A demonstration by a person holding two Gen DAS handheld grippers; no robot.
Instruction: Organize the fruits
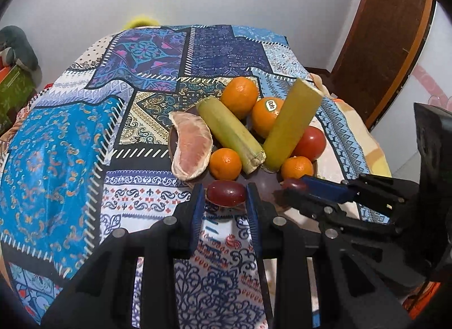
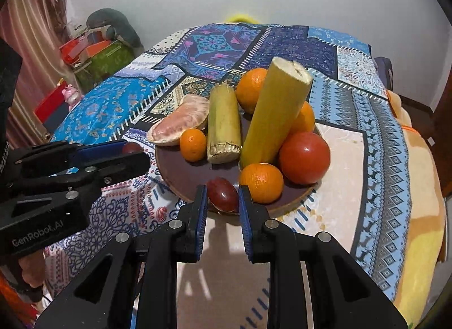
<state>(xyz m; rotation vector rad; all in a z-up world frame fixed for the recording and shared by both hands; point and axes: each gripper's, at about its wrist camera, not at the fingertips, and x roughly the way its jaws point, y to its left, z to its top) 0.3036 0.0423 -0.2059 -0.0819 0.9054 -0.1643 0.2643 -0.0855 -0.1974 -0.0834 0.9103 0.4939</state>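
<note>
A brown plate (image 2: pixel 192 176) on the patterned cloth holds a pomelo wedge (image 1: pixel 192 145), two sugarcane pieces (image 1: pixel 230 134), several oranges (image 1: pixel 239 96) and a red tomato (image 2: pixel 304 158). My left gripper (image 1: pixel 226 196) has its blue pads on either side of a dark red grape (image 1: pixel 226 194) at the plate's near edge. My right gripper (image 2: pixel 223 196) has its pads on either side of a second red grape (image 2: pixel 222 194) next to a small orange (image 2: pixel 261 183). Each gripper also shows in the other's view: the right gripper (image 1: pixel 293 187), the left gripper (image 2: pixel 132 149).
The table is covered with a blue patchwork cloth (image 1: pixel 70 136). Boxes and a grey stuffed toy (image 2: pixel 113 26) stand off the table's far left. A wooden door frame (image 1: pixel 395 46) rises at the right. A white wall lies behind.
</note>
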